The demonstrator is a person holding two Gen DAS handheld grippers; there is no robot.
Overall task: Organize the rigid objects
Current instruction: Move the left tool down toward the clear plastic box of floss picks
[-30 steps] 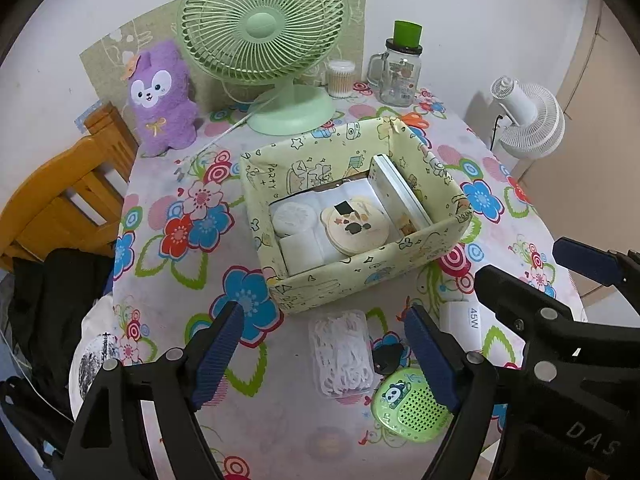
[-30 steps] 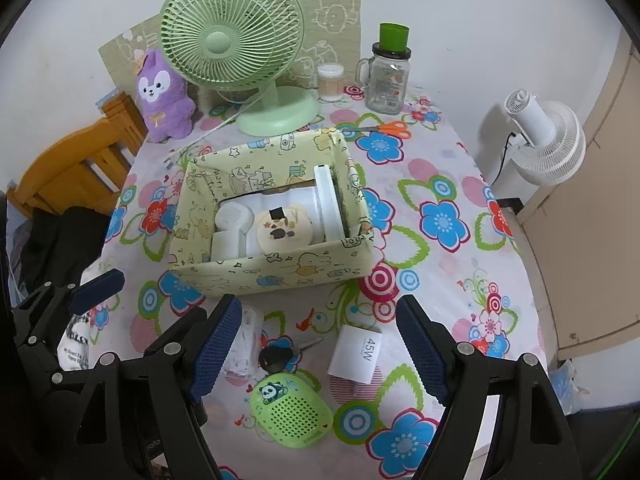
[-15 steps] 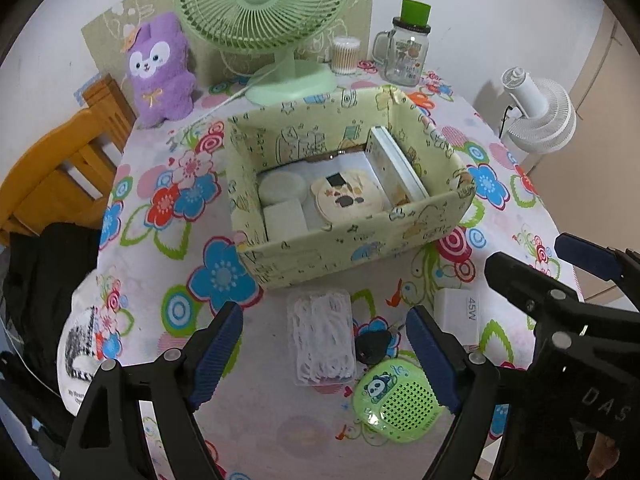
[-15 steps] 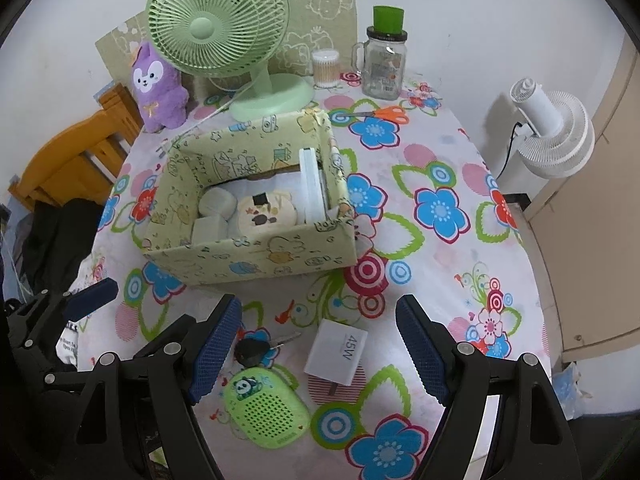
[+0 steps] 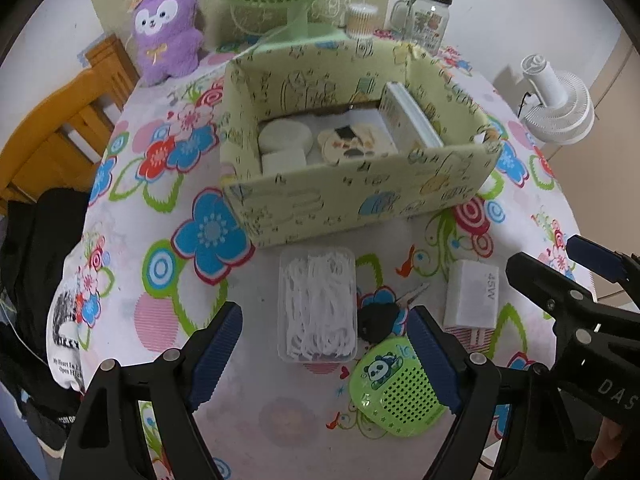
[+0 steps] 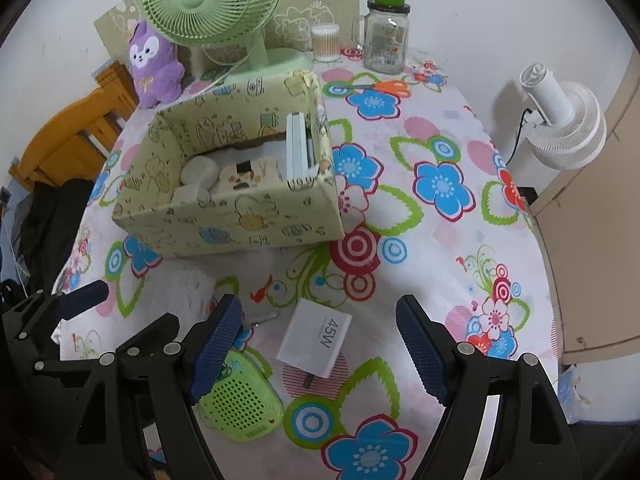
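Observation:
A pale green patterned box [image 5: 360, 200] [image 6: 224, 224] stands mid-table and holds round white items, a patterned disc and an upright white case. In front of it lie a clear case of white floss picks [image 5: 318, 304], a black key [image 5: 376, 320], a green panda speaker [image 5: 396, 392] [image 6: 240, 400] and a white 45W charger [image 5: 472, 296] [image 6: 316, 336]. My left gripper [image 5: 324, 364] is open and empty, low over the floss case. My right gripper [image 6: 316, 360] is open and empty, around the charger.
A green desk fan [image 6: 212, 0], a purple plush [image 6: 154, 62], a cotton-swab tub [image 6: 326, 42] and a glass jar [image 6: 386, 36] stand at the back. Orange scissors [image 6: 380, 87] lie near them. A wooden chair [image 5: 52, 128] and black clothing sit left; a white fan [image 6: 560, 120] stands right.
Both grippers have moved down and closer to the table. The left now sits over the floss case and the right around the charger. Both stay open.

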